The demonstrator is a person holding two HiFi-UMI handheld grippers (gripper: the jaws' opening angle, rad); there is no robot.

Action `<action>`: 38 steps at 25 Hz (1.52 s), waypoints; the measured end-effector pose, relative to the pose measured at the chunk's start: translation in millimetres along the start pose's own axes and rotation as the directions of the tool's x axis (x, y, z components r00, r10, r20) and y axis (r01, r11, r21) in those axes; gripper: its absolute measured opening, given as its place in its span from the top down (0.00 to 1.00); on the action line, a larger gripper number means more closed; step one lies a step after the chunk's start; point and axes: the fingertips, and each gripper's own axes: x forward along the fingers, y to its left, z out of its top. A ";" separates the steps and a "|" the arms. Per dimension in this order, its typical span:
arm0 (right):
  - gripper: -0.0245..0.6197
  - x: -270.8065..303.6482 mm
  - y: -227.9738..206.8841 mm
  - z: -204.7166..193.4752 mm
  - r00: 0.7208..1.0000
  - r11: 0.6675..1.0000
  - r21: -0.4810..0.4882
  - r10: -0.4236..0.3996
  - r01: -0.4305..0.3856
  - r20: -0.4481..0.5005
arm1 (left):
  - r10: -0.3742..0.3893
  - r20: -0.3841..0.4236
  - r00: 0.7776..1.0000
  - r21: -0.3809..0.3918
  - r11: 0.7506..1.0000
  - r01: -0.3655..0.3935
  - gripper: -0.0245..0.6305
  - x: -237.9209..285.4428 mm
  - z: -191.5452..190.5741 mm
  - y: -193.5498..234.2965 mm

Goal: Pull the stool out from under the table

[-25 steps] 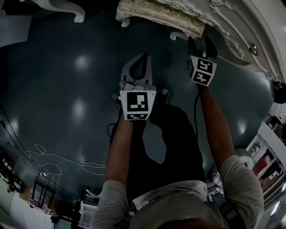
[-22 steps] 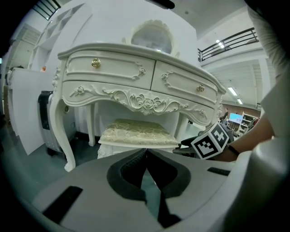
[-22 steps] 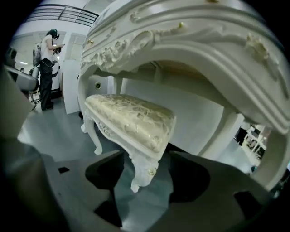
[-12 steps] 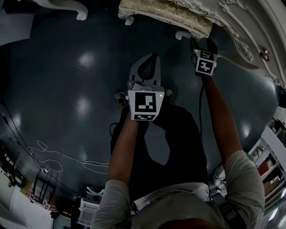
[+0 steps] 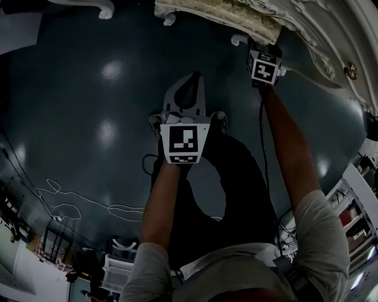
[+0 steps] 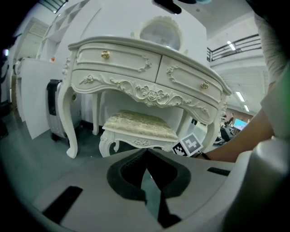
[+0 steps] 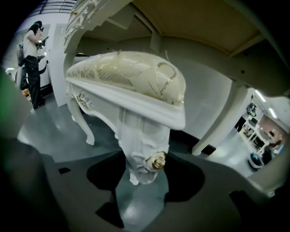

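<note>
The white carved stool (image 5: 212,15), with a cream and gold cushion, stands under the ornate white dressing table (image 5: 322,41) at the top of the head view. My right gripper (image 5: 262,48) has reached the stool's near right corner. In the right gripper view the stool's leg (image 7: 145,154) with its gold rosette stands between the jaws of the right gripper (image 7: 145,174). They are closing, with gaps still on both sides. My left gripper (image 5: 194,79) hangs shut over the dark floor, short of the stool (image 6: 140,124), with nothing in it.
A thin white cable (image 5: 77,206) snakes over the floor at lower left. A white cart (image 5: 118,271) stands behind me and shelves (image 5: 354,206) to the right. A dark appliance (image 6: 54,108) sits beside the table's left leg (image 6: 71,118). A person (image 7: 31,59) stands far off.
My right gripper has pushed forward to the stool's corner leg, which now stands between its jaws. The left gripper has kept its place, shut, and drifted only slightly.
</note>
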 end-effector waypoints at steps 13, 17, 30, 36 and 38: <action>0.54 -15.6 19.8 -4.8 0.999 0.999 0.045 -0.027 0.028 -0.035 | -0.001 -0.094 0.996 -0.006 1.000 0.001 0.95 3.2 -18.3 -48.2; 0.55 -28.7 29.0 -21.5 0.998 0.997 0.068 -0.031 0.035 -0.056 | -0.019 -0.105 0.994 -0.019 1.000 0.017 0.95 -9.6 -23.9 -61.7; 0.59 -67.4 68.6 -59.8 0.997 0.990 0.138 -0.030 0.040 -0.071 | -0.044 -0.147 0.988 0.013 0.999 0.047 0.95 -53.9 -54.5 -74.3; 0.61 -81.6 87.8 -73.1 0.997 0.985 0.169 -0.035 0.045 -0.065 | -0.058 -0.141 0.988 0.017 0.998 0.061 0.95 -68.8 -60.5 -76.0; 0.61 -85.2 91.6 -73.1 0.997 0.984 0.174 -0.036 0.046 -0.063 | -0.063 -0.142 0.988 0.022 0.998 0.067 0.95 -76.0 -62.6 -75.0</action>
